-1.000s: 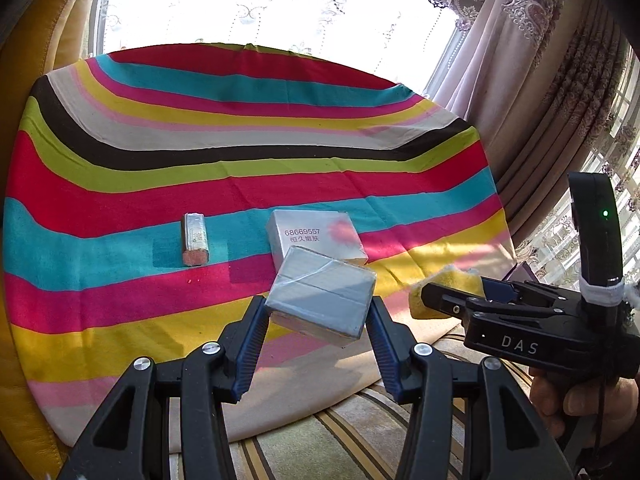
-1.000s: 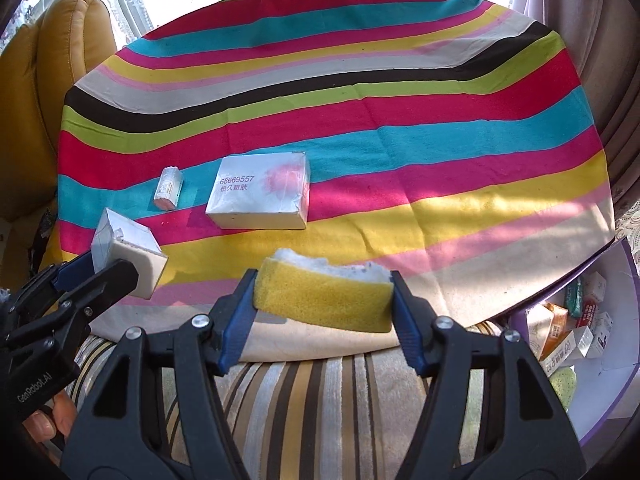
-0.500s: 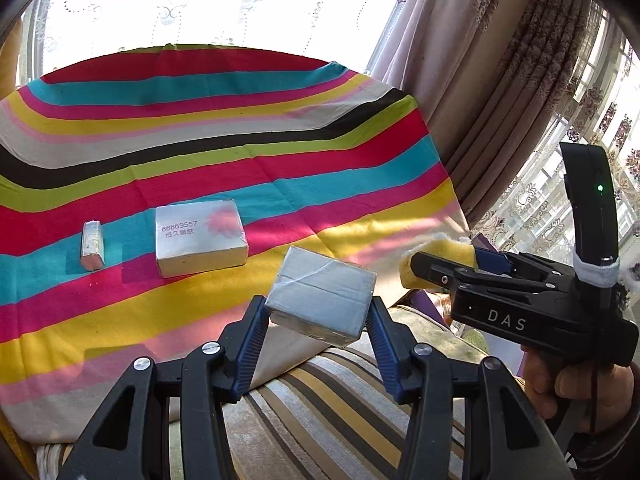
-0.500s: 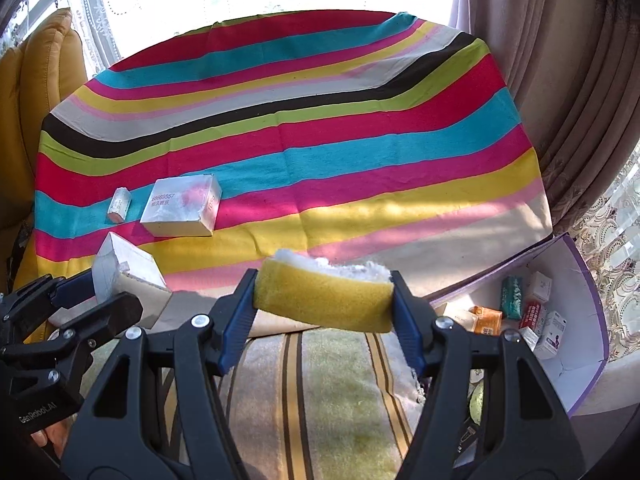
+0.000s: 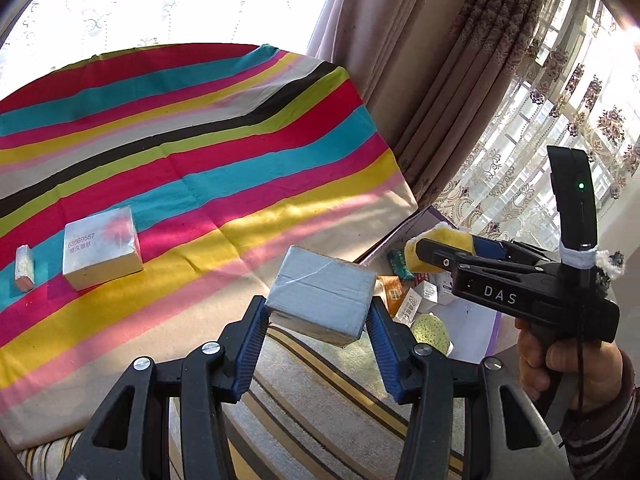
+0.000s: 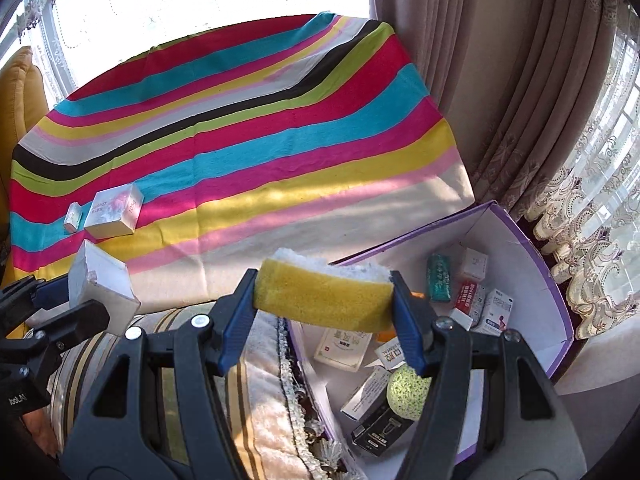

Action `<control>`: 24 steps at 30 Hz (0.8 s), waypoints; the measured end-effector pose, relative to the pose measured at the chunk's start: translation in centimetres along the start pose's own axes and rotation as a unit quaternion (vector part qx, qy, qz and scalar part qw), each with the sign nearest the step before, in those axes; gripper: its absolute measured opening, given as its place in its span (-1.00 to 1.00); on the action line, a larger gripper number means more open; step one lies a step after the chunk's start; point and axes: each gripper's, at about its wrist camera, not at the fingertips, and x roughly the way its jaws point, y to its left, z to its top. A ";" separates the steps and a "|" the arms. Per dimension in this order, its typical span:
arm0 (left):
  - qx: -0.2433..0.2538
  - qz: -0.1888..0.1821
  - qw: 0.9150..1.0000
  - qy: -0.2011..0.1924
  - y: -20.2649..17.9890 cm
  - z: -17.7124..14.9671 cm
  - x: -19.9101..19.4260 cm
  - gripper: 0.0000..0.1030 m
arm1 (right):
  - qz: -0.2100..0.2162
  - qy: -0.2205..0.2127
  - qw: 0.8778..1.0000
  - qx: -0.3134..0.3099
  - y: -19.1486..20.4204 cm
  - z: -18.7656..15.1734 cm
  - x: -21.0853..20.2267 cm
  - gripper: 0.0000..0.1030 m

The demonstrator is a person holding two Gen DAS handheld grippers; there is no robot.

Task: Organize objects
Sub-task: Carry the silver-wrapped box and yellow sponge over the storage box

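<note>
My left gripper (image 5: 318, 312) is shut on a silver-grey box (image 5: 322, 292), held in the air past the front edge of the striped cloth (image 5: 200, 152). My right gripper (image 6: 324, 300) is shut on a yellow sponge (image 6: 324, 296) with a white top, hanging over the near wall of an open purple-edged storage box (image 6: 520, 320). The same sponge (image 5: 440, 246) and right gripper show at the right of the left wrist view. A silver box with printed digits (image 5: 102, 248) and a small wrapped bar (image 5: 25, 268) lie on the cloth at the left.
The storage box holds several small cartons, a teal pack (image 6: 439, 278) and a round yellow-green sponge (image 6: 408, 390). A striped cushion with a fringe (image 6: 256, 400) lies under both grippers. Curtains (image 6: 460, 80) hang at the right. A yellow chair back (image 6: 16, 92) stands at far left.
Both grippers have swung to the right with their loads, off the cloth toward the storage box, which has come into full view. The two items on the cloth stayed put.
</note>
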 end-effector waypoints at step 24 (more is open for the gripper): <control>0.099 -0.064 0.991 0.060 -10.7 2.1 6.7 0.44 | -0.101 -0.012 0.993 0.063 -10.3 -1.3 -0.2 0.42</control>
